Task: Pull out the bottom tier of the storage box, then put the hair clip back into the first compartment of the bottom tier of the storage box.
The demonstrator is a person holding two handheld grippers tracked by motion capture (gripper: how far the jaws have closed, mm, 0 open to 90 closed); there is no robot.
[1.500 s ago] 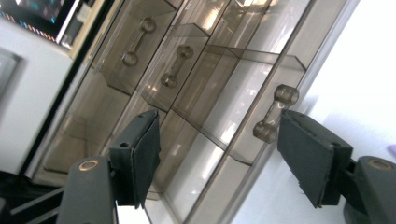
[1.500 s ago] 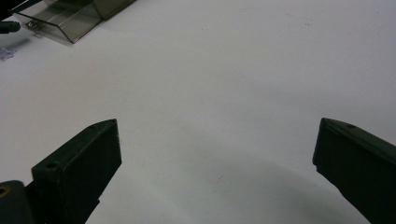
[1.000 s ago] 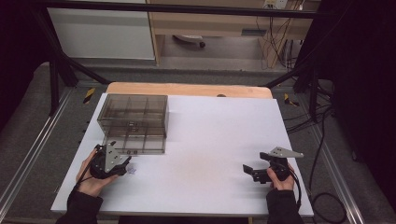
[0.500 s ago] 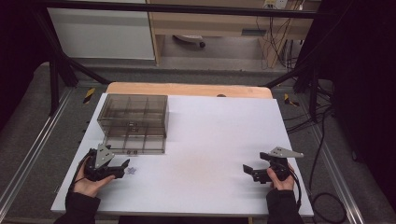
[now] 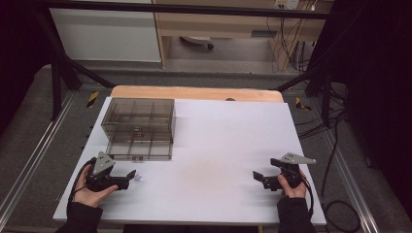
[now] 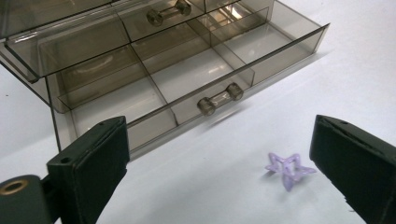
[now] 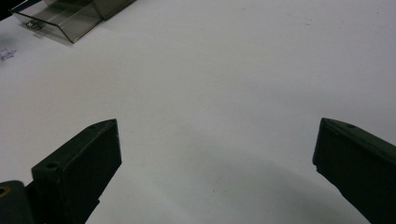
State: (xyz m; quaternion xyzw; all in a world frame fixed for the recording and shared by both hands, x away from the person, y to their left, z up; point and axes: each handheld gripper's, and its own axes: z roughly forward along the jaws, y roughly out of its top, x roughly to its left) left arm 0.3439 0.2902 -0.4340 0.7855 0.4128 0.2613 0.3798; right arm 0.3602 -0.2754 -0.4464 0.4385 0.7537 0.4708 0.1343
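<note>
Resting low at the near left of the white table (image 5: 223, 145), your left gripper (image 5: 130, 177) has just been opening its jaws, and they now stand wide with nothing pressed between them. A small purple star (image 6: 288, 169) lies flat on the sheet just ahead of that gripper, nearer its right-hand jaw in the left gripper view (touching neither jaw). Beyond it stands the smoky clear drawer box (image 5: 139, 127), its bottom drawer (image 6: 187, 81) pulled out toward you, the divided compartments bare and the dumbbell-shaped handle (image 6: 219, 99) facing the star. Your right gripper (image 5: 258, 178) sits well apart at the near right, jaws spread over bare table, gripping nothing.
</note>
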